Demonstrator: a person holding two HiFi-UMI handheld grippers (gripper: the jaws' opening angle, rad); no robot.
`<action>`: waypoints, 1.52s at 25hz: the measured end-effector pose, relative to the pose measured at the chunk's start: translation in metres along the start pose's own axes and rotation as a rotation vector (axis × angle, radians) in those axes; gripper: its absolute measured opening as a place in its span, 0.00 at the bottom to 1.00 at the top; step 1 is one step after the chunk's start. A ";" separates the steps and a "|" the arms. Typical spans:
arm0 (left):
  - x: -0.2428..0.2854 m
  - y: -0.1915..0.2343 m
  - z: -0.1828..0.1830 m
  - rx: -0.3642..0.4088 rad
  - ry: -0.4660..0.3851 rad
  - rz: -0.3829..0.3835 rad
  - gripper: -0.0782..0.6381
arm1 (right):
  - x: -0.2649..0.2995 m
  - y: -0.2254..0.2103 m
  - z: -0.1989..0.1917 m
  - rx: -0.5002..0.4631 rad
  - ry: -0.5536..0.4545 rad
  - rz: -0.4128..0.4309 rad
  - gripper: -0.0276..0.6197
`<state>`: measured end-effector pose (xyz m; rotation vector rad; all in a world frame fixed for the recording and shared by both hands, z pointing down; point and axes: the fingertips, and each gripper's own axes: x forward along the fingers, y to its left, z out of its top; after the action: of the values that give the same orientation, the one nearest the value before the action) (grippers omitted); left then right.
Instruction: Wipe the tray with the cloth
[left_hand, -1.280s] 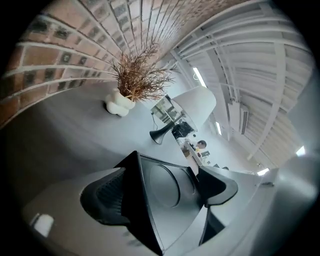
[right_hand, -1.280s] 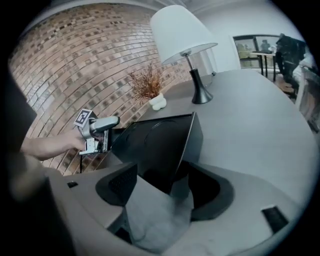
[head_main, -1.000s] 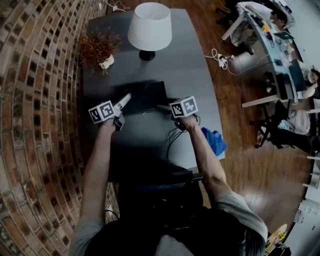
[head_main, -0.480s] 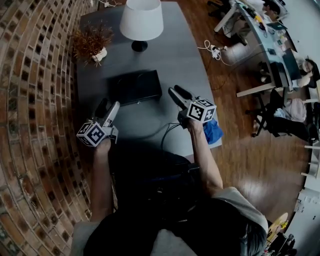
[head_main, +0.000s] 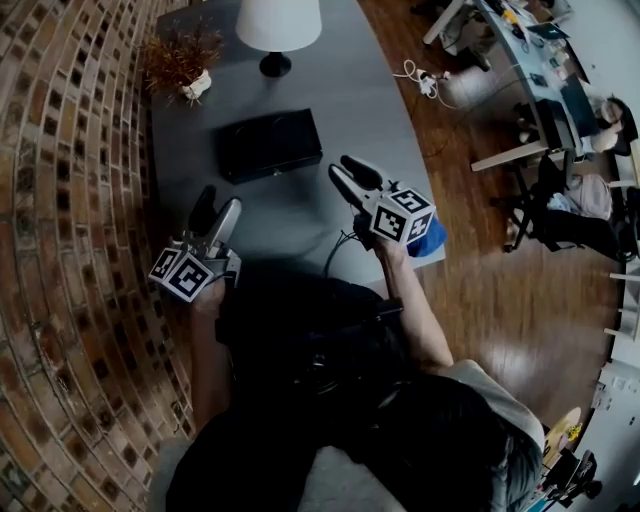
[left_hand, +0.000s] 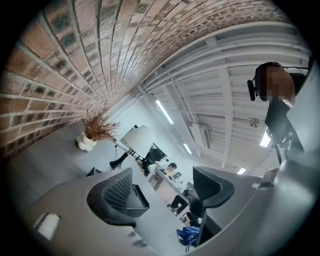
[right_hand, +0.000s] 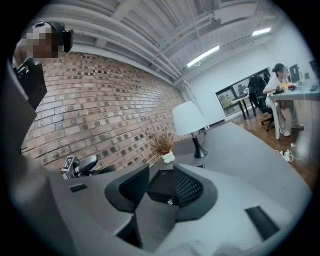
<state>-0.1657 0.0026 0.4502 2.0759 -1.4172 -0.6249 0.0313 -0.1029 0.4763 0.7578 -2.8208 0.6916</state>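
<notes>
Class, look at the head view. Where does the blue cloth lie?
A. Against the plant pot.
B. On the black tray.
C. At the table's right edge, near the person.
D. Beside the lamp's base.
C: the blue cloth lies at the right edge of the table, well apart from the black tray, the lamp and the plant.

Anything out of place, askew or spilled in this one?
Only the blue cloth: it lies bunched at the right edge of the table, apparently hanging partly over it, well away from the black tray. The tray, the lamp and the dried plant look in order; nothing is spilled.
</notes>
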 end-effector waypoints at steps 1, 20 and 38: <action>0.002 -0.004 0.000 0.003 0.006 -0.015 0.62 | 0.000 0.003 -0.001 -0.001 0.002 -0.003 0.30; 0.003 -0.047 -0.002 0.031 0.091 -0.213 0.62 | -0.016 0.044 0.005 -0.063 -0.011 -0.097 0.30; -0.032 -0.060 -0.007 0.013 0.083 -0.255 0.60 | -0.029 0.085 -0.010 -0.089 -0.005 -0.106 0.30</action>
<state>-0.1306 0.0516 0.4182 2.2856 -1.1224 -0.6224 0.0135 -0.0203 0.4439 0.8865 -2.7710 0.5444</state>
